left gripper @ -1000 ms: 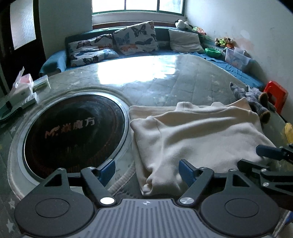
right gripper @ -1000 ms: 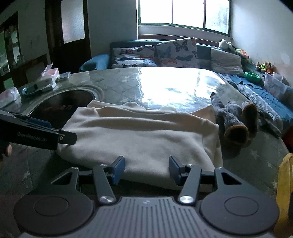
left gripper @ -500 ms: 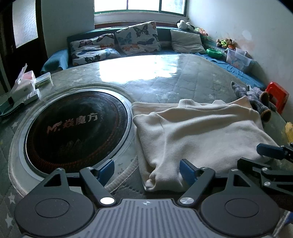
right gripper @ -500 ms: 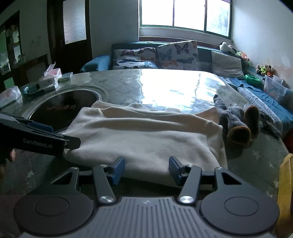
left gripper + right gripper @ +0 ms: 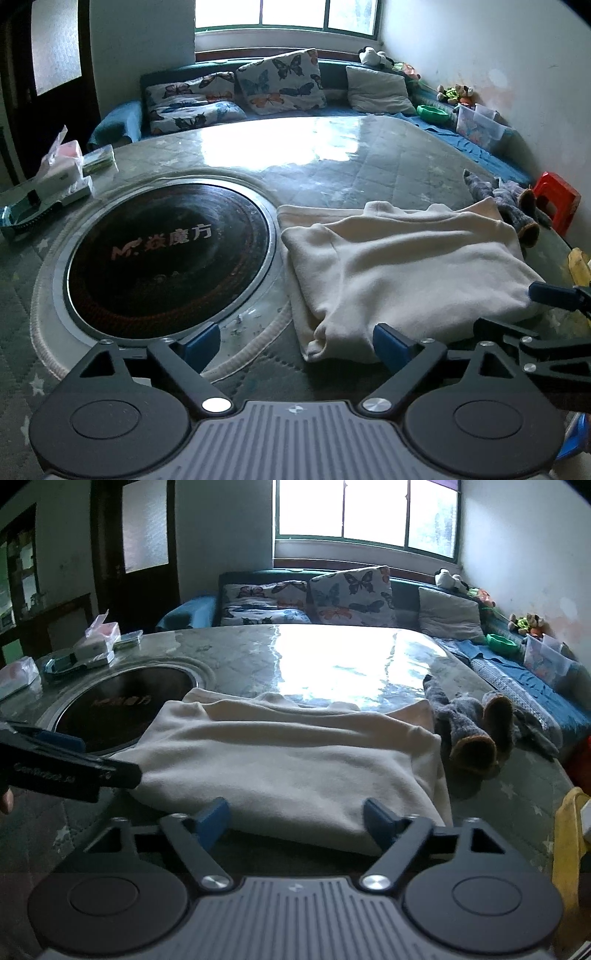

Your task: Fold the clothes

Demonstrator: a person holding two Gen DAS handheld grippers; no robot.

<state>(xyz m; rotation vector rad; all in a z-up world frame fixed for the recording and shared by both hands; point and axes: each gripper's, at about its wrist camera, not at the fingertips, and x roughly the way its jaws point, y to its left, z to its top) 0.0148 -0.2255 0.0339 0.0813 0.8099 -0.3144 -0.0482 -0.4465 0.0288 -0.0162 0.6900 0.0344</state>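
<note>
A cream sweater (image 5: 402,266) lies folded into a thick, soft rectangle on the table (image 5: 332,147), just right of the round dark cooktop (image 5: 166,254), with grey socks (image 5: 469,731) beside its far right corner. The left gripper (image 5: 295,341) and the right gripper (image 5: 295,818) both stand wide apart near its front edge, holding nothing

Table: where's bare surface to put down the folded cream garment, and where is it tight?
Free: the glossy stretch of table beyond the cream garment, toward the butterfly cushions. Crowded: grey socks touch the garment's right edge; the round cooktop borders its left; tissue packs clutter the far-left edge.
</note>
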